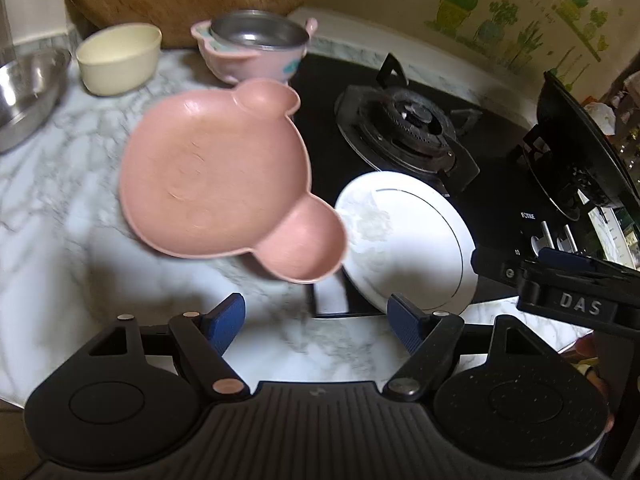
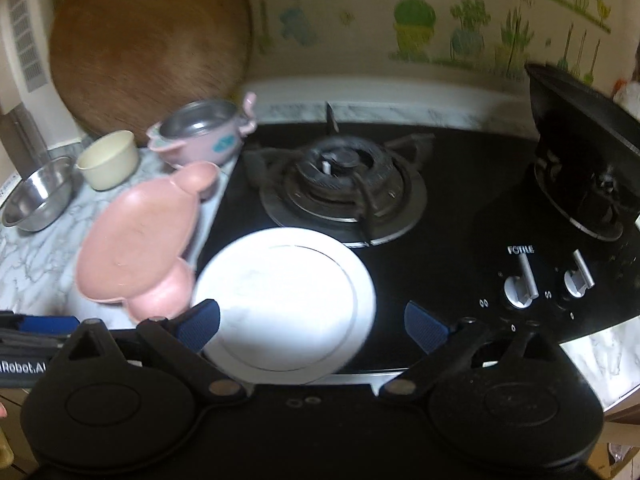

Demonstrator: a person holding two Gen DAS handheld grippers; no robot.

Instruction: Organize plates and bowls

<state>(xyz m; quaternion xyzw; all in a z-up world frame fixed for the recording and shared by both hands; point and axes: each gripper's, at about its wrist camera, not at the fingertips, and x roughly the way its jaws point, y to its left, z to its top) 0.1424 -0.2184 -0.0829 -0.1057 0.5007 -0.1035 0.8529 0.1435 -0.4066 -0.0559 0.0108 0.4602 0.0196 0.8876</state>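
Both my tongs are spread wide, holding nothing: left gripper, right gripper. Just ahead lies the white plate on the stove, beside the pink plate on the counter. Farther back sit a cream bowl, pink bowl and steel bowl.

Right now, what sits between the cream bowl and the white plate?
The pink bear-shaped dish lies between cream bowl and white plate, clearest in the right wrist view.
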